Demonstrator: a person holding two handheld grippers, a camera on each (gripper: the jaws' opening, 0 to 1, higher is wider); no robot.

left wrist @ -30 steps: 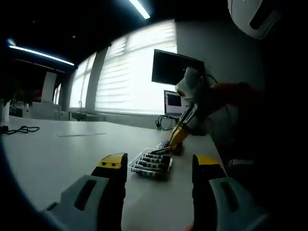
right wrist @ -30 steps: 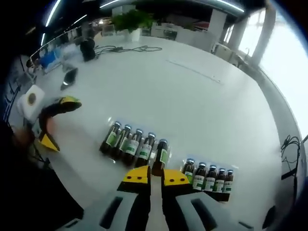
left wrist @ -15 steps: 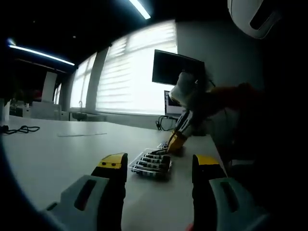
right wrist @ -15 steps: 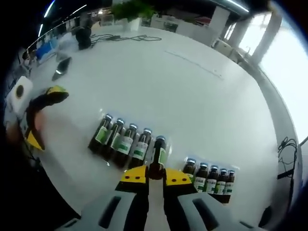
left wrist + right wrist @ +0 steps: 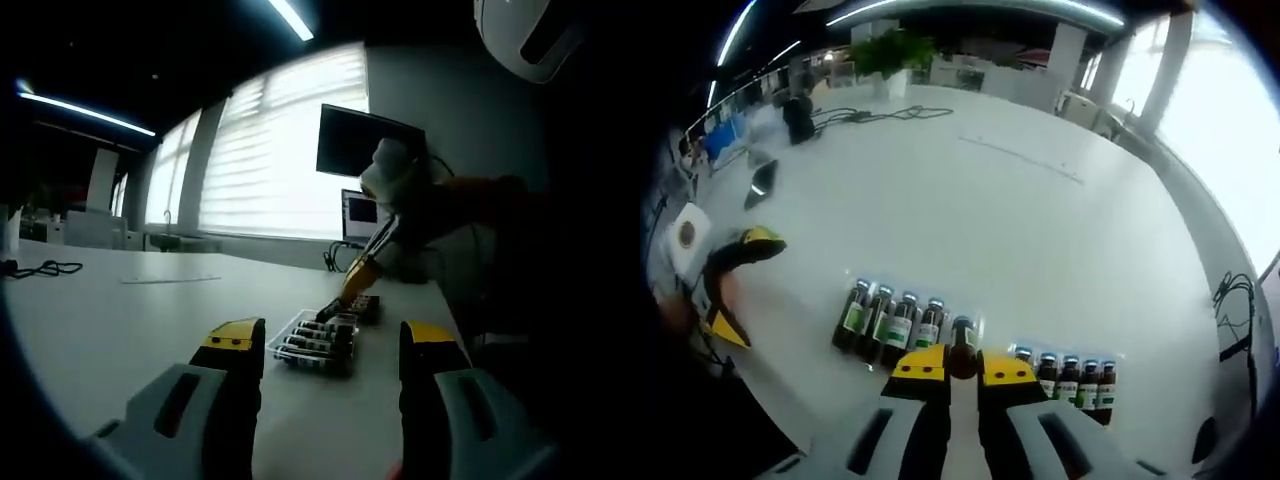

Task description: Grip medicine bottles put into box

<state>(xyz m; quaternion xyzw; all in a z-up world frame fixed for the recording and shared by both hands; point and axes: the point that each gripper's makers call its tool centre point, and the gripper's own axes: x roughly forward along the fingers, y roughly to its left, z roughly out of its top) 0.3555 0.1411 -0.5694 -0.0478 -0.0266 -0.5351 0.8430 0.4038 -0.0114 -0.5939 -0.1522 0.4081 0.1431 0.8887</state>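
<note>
While its lower half hides behind the jaws, right gripper [image 5: 952,366] pinching dark brown green-labelled medicine bottle [image 5: 961,345], left gripper [image 5: 325,348] jaws spread wide above white worktop [image 5: 110,320]

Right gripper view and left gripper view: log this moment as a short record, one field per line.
surface: white table
right gripper: shut on one medicine bottle, held above the table
group left of it: four bottles lying side by side
group right of it: four bottles in a row
left gripper: open, holding nothing
far end of table: plant, black cable
</note>
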